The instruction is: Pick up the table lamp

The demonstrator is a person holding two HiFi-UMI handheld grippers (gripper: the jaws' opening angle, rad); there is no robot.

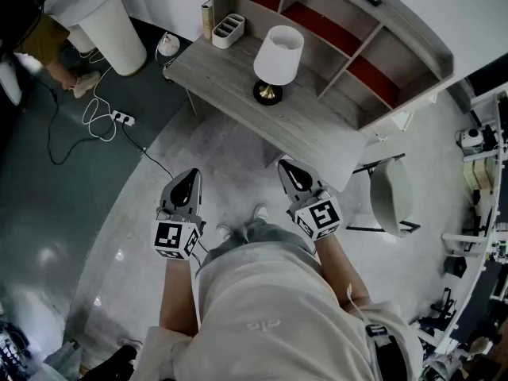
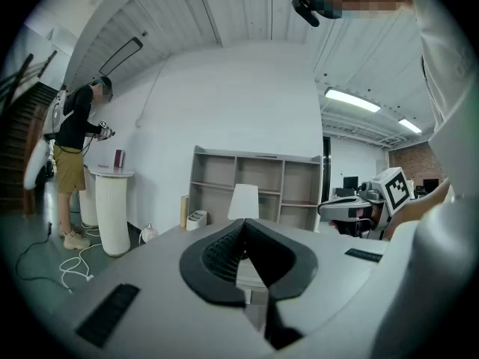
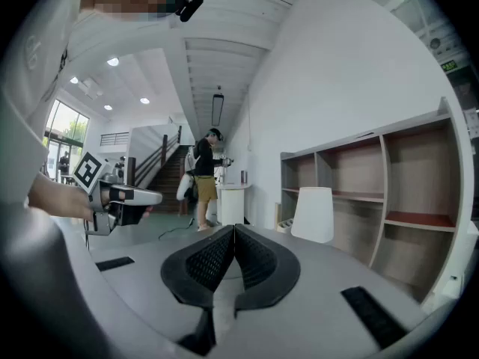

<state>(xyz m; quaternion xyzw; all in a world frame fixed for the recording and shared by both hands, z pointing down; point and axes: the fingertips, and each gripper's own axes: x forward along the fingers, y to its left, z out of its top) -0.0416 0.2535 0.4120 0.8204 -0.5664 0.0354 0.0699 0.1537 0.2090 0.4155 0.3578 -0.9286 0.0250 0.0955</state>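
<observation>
The table lamp [image 1: 277, 56] has a white shade and a dark round foot with a brass stem. It stands upright on the grey wooden desk [image 1: 309, 129], in front of the shelf unit. Both grippers hang over the floor short of the desk's near edge, well apart from the lamp. My left gripper [image 1: 190, 176] is shut with nothing in it, and so is my right gripper [image 1: 287, 167]. In the left gripper view the lamp [image 2: 243, 201] shows just above the closed gripper [image 2: 243, 227]. In the right gripper view the lamp [image 3: 313, 214] stands right of the closed gripper [image 3: 233, 232].
An open shelf unit [image 1: 349, 46] with red-lined bays stands on the desk behind the lamp. A white organizer box [image 1: 228, 30] sits at the desk's far left. A chair [image 1: 390, 197] is at the desk's right end. A white pedestal [image 1: 111, 26], a person [image 2: 75, 163] and floor cables [image 1: 99, 121] are at left.
</observation>
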